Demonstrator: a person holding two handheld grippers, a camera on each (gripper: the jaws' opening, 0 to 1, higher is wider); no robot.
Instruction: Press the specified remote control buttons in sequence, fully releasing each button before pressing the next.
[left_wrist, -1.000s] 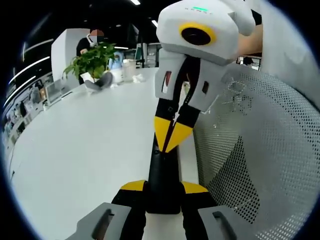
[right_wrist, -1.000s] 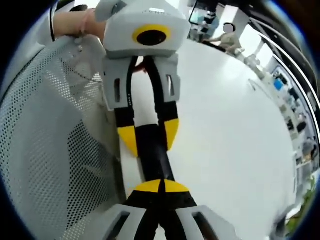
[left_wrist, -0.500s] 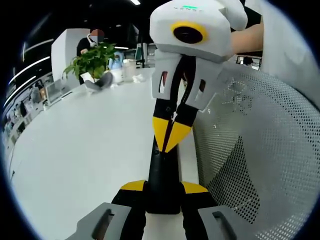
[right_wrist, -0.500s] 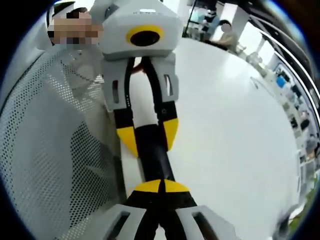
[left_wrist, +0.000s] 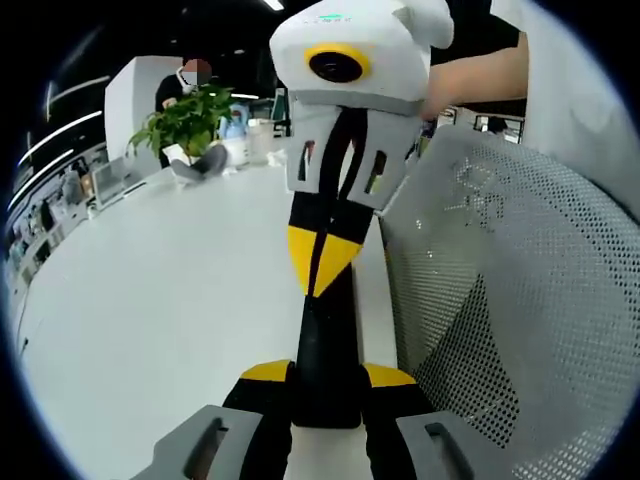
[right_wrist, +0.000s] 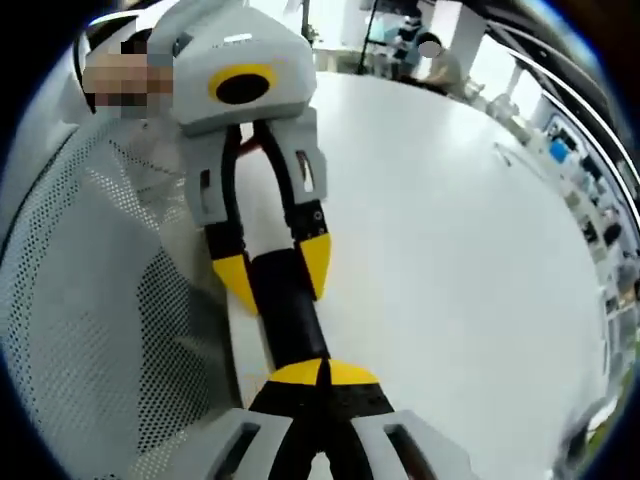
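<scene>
Low in the left gripper view, the left hand-held gripper (left_wrist: 327, 385) is clamped on the black remote control (left_wrist: 327, 350). Just above, the right hand-held gripper (left_wrist: 318, 262), tips together, bears down on it. Push off-centre and the remote could twist in the jaws. Beyond, the white surface (left_wrist: 150, 280) runs to a plant (left_wrist: 185, 120) upper left.

Left gripper (left_wrist: 325, 375) fingers clamp a dark bar; right gripper (right_wrist: 322, 372), fingers together, rests tip-down on it
</scene>
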